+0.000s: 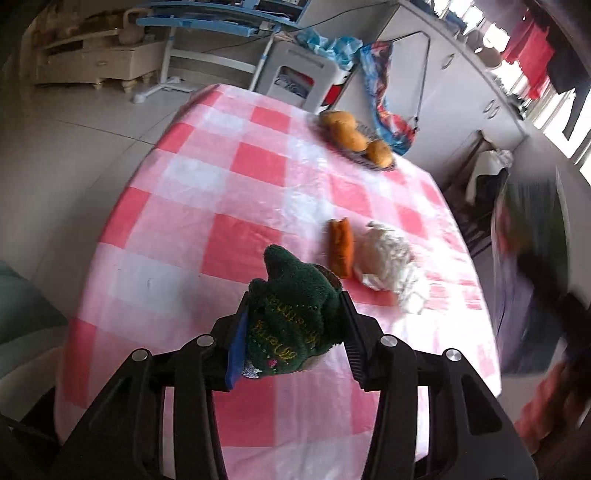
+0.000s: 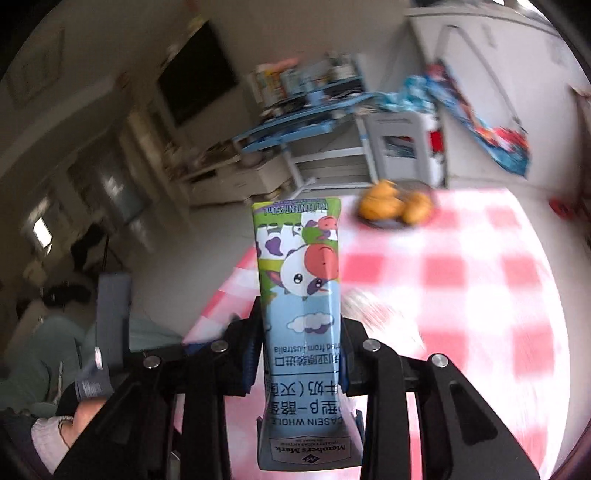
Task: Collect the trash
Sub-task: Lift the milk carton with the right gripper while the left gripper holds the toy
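Observation:
My left gripper (image 1: pixel 293 317) is shut on a dark green cloth item with gold stitched lettering (image 1: pixel 291 314) and holds it above the near part of the pink checked table (image 1: pixel 192 236). Beyond it on the table lie an orange snack piece (image 1: pixel 341 247) and a crumpled white tissue (image 1: pixel 388 262), side by side. My right gripper (image 2: pixel 301 332) is shut on a milk carton with a cartoon cow (image 2: pixel 301 295), held up above the table's edge (image 2: pixel 461 280). The right wrist view is blurred.
A dark basket of bread rolls (image 1: pixel 354 136) stands at the table's far right; it also shows in the right wrist view (image 2: pixel 397 208). A white stool (image 1: pixel 299 77) and a blue desk (image 1: pixel 207 18) stand behind the table. A blurred figure (image 1: pixel 535 258) is at the right.

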{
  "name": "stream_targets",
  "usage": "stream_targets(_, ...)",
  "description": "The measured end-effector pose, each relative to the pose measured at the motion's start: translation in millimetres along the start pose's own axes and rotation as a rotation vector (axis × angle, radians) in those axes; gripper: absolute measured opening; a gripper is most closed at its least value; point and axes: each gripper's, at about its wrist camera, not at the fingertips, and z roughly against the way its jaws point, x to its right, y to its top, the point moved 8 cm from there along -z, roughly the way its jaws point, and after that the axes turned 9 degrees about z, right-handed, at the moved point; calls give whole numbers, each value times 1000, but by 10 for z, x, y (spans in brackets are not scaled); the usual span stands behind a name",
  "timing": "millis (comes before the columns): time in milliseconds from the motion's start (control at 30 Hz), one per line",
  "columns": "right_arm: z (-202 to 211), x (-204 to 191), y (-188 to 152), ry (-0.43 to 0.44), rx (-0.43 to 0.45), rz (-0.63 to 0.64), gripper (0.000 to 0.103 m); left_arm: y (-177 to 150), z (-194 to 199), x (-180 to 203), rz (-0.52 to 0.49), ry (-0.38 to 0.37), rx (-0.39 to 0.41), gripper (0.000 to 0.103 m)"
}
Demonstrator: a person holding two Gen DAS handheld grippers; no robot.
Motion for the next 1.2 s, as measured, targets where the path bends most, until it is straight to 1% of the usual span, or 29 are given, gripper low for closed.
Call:
stream_targets(67, 54, 118, -21, -10, 18, -50, 33, 6, 13, 40, -14, -11, 14, 43)
stream_targets(133, 70, 155, 29, -9, 46, -62, 33, -16, 23, 74, -20, -18, 16, 43)
stream_targets(200, 58, 173, 31, -13, 49, -63, 33, -16, 11, 114, -33, -23, 18, 43)
stream_targets(300, 32, 200, 32, 9, 46, -94, 33, 5, -20, 182, -70, -22, 28, 43)
stream_targets(433, 40, 162, 36, 33, 49, -81, 33, -3, 19, 292, -118, -25, 47, 43)
stream_targets(567, 33, 92, 31, 46, 47, -59, 33, -22, 59, 335, -140, -32, 50, 43)
stream_targets(1200, -82, 74, -86, 33, -3, -43, 33, -34, 37, 292, -141, -17, 39, 44)
